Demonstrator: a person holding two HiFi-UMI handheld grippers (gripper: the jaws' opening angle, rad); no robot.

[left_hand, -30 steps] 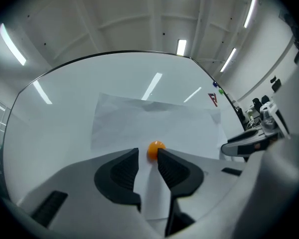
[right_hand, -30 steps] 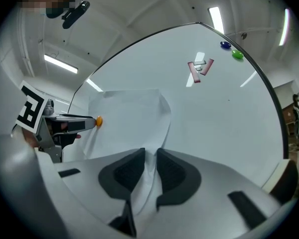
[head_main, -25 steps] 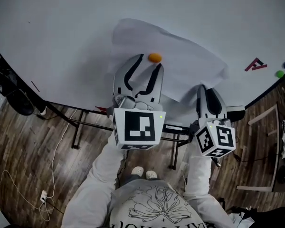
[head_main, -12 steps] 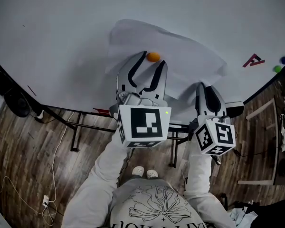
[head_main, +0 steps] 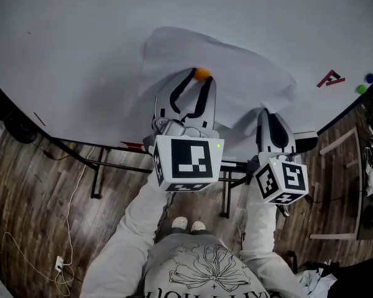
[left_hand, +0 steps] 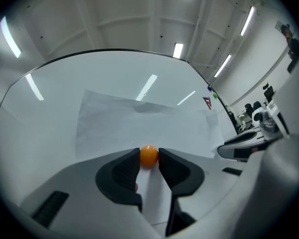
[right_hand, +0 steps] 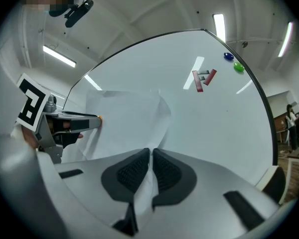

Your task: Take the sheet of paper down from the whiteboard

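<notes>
- While your left gripper (head_main: 194,82) closes its jaws on the orange magnet (head_main: 202,74) mid-frame, your right gripper (head_main: 271,118) closes on the lower right edge of the sheet of paper (head_main: 248,73).
- You are at the grabbing step.
- Next, pull the magnet off the whiteboard (head_main: 81,42) and hold the paper tight.

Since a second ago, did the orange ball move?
No. The orange ball sits on the same spot of the sheet of paper, as far left of the red shape as before.
</notes>
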